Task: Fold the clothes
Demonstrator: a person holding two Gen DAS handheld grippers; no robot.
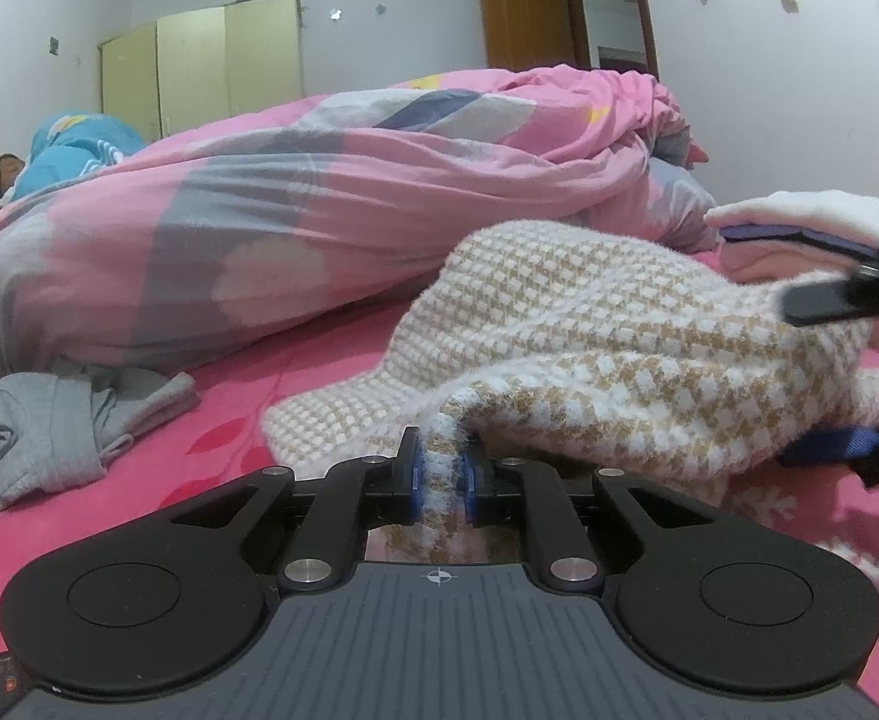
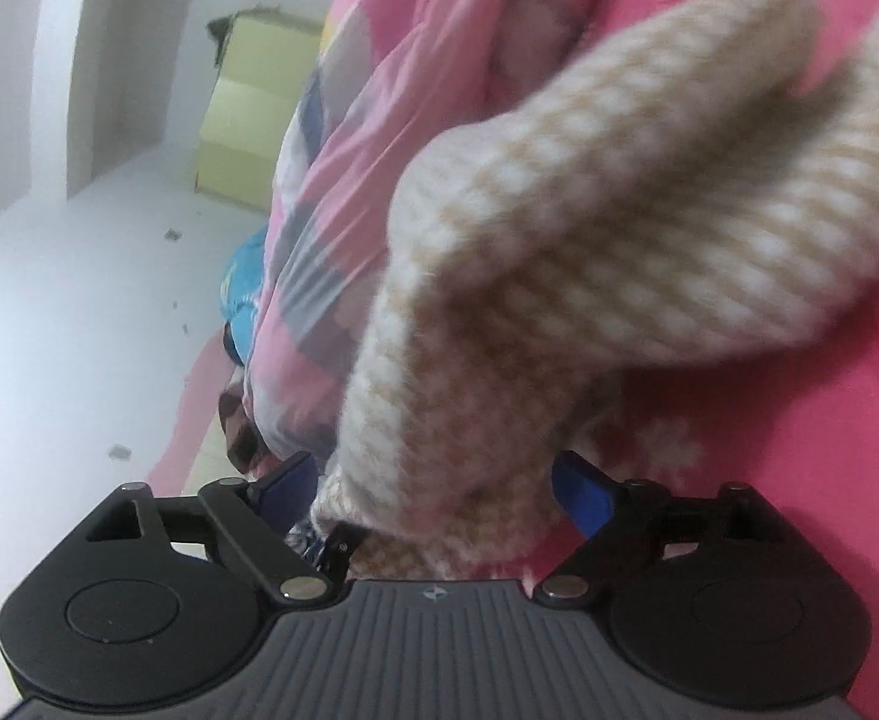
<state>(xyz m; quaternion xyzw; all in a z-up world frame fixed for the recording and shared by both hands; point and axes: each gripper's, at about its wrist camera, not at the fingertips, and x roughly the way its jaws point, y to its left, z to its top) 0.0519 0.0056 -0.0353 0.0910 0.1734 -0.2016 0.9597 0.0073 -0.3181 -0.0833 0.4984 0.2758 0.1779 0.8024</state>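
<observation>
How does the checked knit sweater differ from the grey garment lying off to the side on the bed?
The sweater is fluffy with a tan-and-white check; the grey garment is plain and smooth. The sweater is bunched up and pinched in the left gripper; the grey garment lies crumpled and untouched. Both rest on the pink bedsheet, unfolded.

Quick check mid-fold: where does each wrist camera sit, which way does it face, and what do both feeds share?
Left wrist: low over the pink bedsheet, facing the wardrobe; left gripper shut on the beige-and-white checked knit sweater.
Right wrist: rolled sideways, close behind the sweater; right gripper jaws spread around it.
Shared: sweater, pink floral quilt, wardrobe.
</observation>
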